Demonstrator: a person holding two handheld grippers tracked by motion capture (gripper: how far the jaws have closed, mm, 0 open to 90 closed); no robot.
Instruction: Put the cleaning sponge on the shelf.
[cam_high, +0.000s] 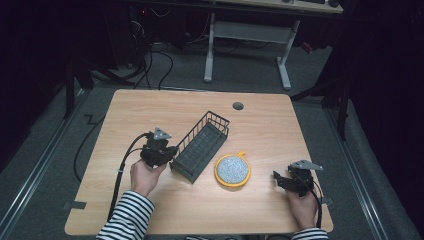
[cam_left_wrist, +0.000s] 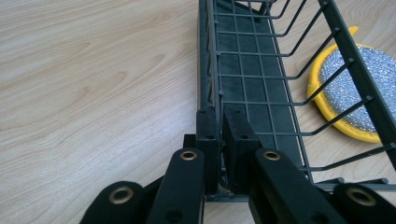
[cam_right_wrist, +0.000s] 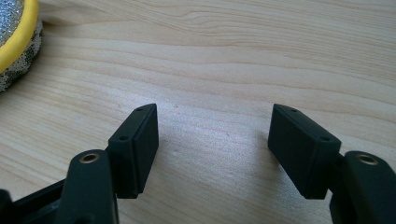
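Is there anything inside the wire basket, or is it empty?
Empty. The wire basket shows only its bare dark floor in the high and left gripper views; the scrubber lies beside it on the table.

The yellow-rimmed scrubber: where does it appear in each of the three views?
High view: yellow-rimmed scrubber lies centre, right of the wire basket.
Left gripper view: at the right edge, behind the basket's wires.
Right gripper view: top-left corner.
Shared landmark: the wooden table.

The round yellow-rimmed silver scrub pad (cam_right_wrist: 11, 35) is cut off by the corner up and left of the right gripper's jaws. Right of the left gripper's jaws, the dark wire basket (cam_left_wrist: 261, 93) hides part of the pad and runs past the top edge.
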